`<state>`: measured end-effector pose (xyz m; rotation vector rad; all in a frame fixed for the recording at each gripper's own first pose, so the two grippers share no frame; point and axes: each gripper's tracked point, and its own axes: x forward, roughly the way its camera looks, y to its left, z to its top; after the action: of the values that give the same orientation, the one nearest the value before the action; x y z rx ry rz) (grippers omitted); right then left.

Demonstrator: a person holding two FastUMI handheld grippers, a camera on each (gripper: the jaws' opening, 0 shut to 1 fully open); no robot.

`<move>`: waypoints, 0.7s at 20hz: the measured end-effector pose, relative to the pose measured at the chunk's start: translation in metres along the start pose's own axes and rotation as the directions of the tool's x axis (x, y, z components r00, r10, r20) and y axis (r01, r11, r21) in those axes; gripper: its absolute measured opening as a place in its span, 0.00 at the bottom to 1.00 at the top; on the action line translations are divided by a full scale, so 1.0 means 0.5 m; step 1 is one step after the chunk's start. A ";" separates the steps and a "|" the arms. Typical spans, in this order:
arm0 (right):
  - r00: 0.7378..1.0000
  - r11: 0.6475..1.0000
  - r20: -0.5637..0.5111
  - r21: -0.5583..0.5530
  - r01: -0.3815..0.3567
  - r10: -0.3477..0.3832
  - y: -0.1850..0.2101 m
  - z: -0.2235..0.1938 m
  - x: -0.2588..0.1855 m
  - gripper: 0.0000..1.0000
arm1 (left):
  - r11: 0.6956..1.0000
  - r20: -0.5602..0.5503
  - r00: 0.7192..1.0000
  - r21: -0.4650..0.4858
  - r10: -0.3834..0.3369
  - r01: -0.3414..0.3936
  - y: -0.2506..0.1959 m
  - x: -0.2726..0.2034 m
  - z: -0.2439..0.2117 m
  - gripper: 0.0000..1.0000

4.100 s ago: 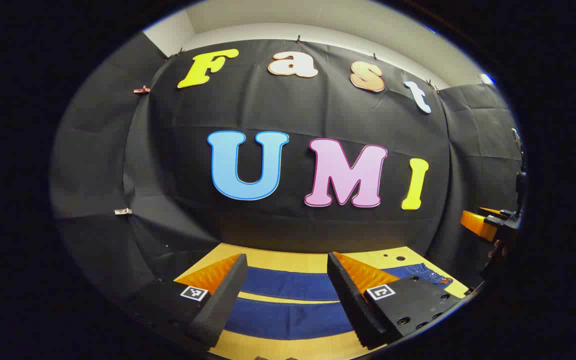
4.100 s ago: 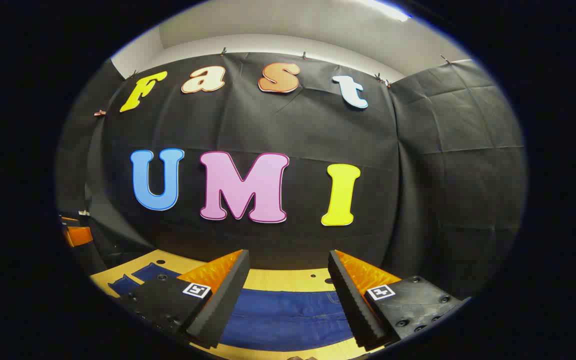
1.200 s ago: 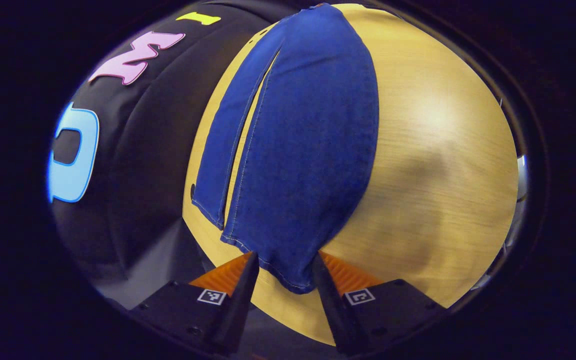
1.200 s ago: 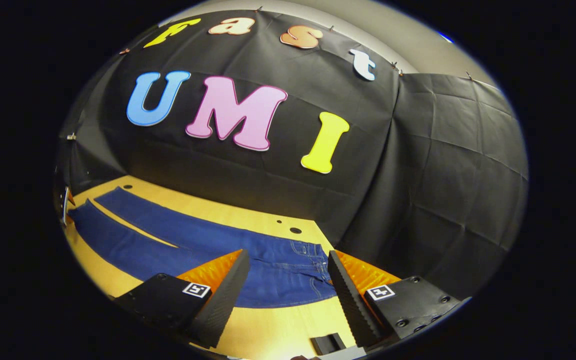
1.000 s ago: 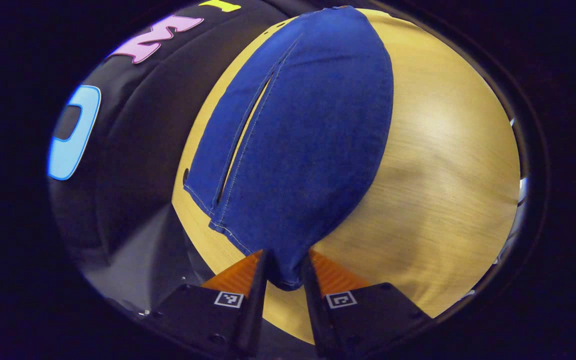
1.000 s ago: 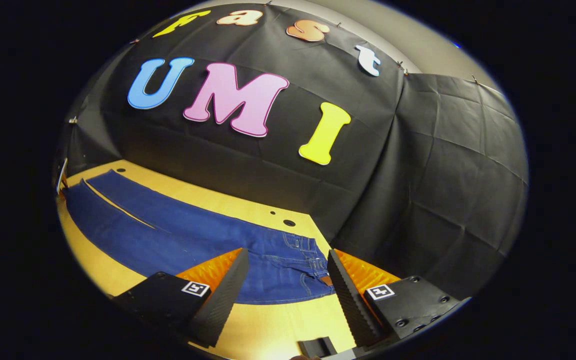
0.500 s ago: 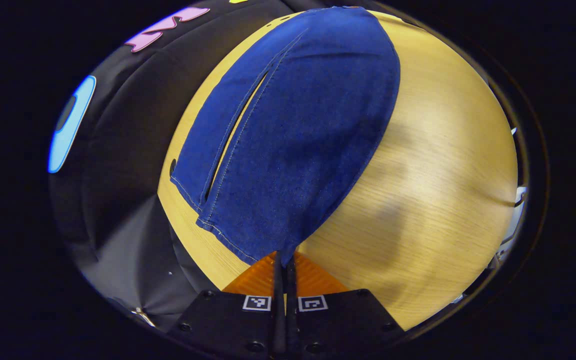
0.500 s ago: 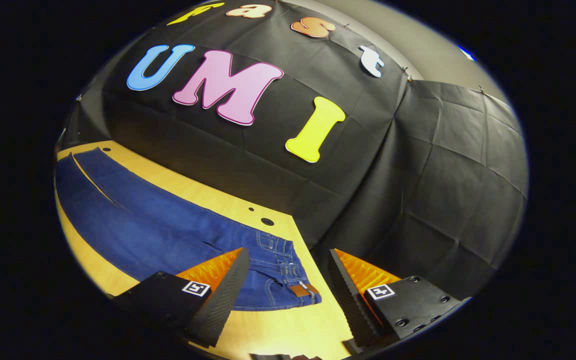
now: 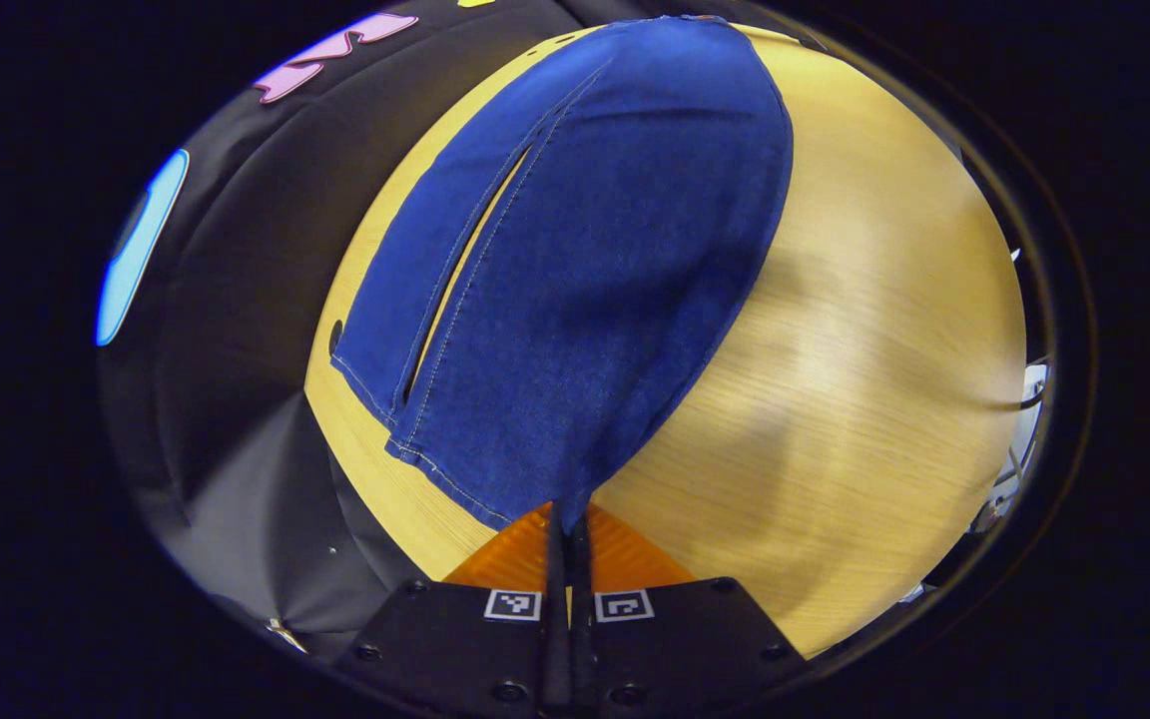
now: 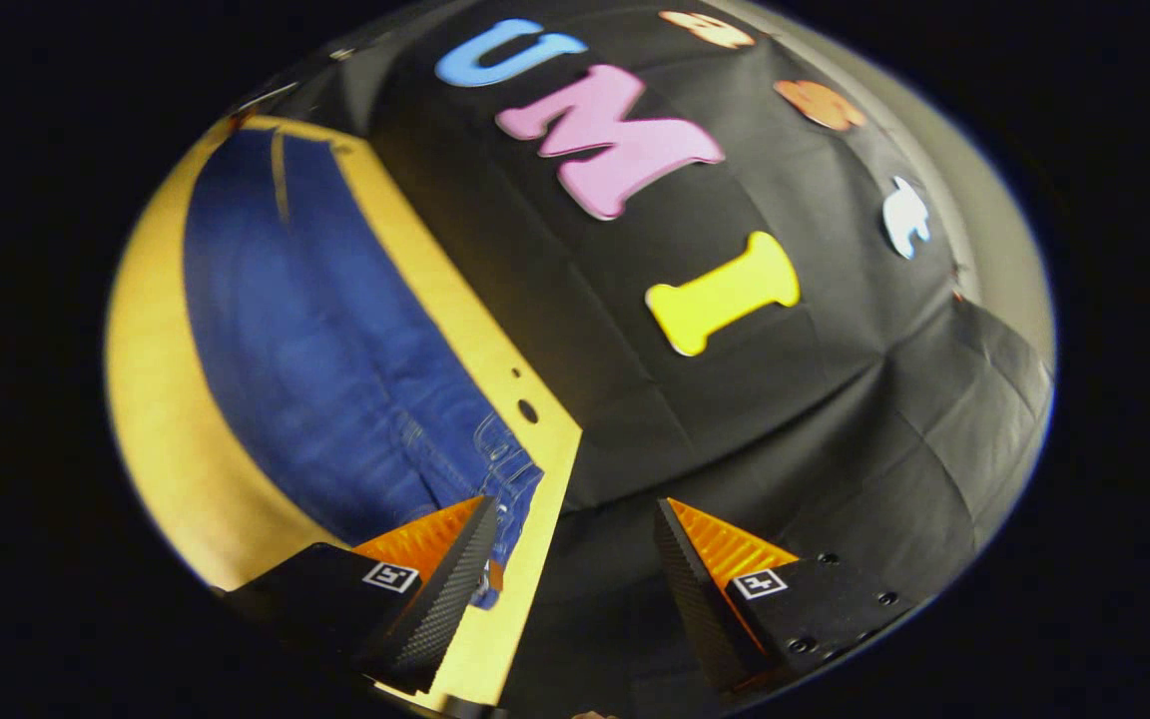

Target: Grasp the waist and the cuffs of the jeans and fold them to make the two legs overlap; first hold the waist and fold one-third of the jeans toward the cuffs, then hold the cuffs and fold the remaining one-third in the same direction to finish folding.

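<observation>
Blue jeans (image 9: 585, 250) lie flat along a wooden table (image 9: 864, 330), the two legs side by side with a thin gap between them. In the left gripper view my left gripper (image 9: 567, 514) is shut on the corner of the nearer leg's cuff, and the cloth rises slightly into the fingers. In the right gripper view the jeans (image 10: 315, 330) stretch away, blurred, with the waist (image 10: 495, 449) nearest. My right gripper (image 10: 575, 559) is open; one of its fingers (image 10: 435, 589) sits over the waist end, the other hangs past the table's edge.
The booth's black cloth wall (image 10: 735, 419) runs close along the table's far edge and around its end. A small hole (image 10: 527, 410) in the table lies just beyond the waist. Bare wood (image 9: 884, 250) stretches beside the jeans on the near side.
My left gripper's fingers came together onto the cuff corner and stay shut. My right gripper swung and rolled towards the waist end, staying open; its view is now tilted and blurred.
</observation>
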<state>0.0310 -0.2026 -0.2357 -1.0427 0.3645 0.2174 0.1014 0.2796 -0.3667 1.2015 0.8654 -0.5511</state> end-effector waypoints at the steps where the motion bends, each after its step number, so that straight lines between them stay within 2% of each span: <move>1: 0.998 0.996 -0.012 -0.069 -0.060 0.059 0.027 -0.020 0.004 0.97 | 1.000 0.001 1.000 -0.008 -0.002 0.002 -0.001 -0.004 0.000 0.06; 2: 0.994 0.984 -0.034 -0.146 -0.107 0.103 0.049 -0.047 0.007 0.97 | 1.000 0.002 1.000 -0.015 -0.003 0.003 -0.001 -0.005 0.001 0.06; 4: 0.982 0.937 -0.065 -0.295 -0.188 0.176 0.091 -0.076 0.019 0.98 | 0.999 0.005 1.000 -0.029 0.014 -0.014 -0.001 -0.004 0.000 0.06; 6: 0.962 0.879 -0.119 -0.390 -0.275 0.247 0.142 -0.123 0.048 0.98 | 0.999 0.010 0.999 -0.024 0.036 -0.036 -0.002 -0.006 0.000 0.06; 8: 0.941 0.828 -0.196 -0.448 -0.337 0.276 0.170 -0.185 0.071 0.97 | 0.999 0.013 0.999 -0.021 0.047 -0.047 -0.002 -0.006 0.000 0.06; 9: 0.935 0.815 -0.229 -0.463 -0.349 0.270 0.173 -0.207 0.076 0.98 | 0.999 0.017 0.999 -0.026 0.047 -0.047 -0.002 -0.006 -0.001 0.06; 11: 0.930 0.811 -0.266 -0.466 -0.354 0.253 0.180 -0.238 0.088 0.98 | 0.998 0.025 0.999 -0.050 0.044 -0.043 -0.003 -0.005 -0.003 0.06; 14: 0.945 0.790 -0.231 -0.522 -0.322 0.232 0.179 -0.219 0.136 0.95 | 0.997 0.026 0.998 -0.067 0.049 -0.048 -0.004 -0.006 0.002 0.06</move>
<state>0.0418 -0.2539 -0.3836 -1.5895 0.6222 0.5344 0.0986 0.2777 -0.3653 1.1494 0.8225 -0.4955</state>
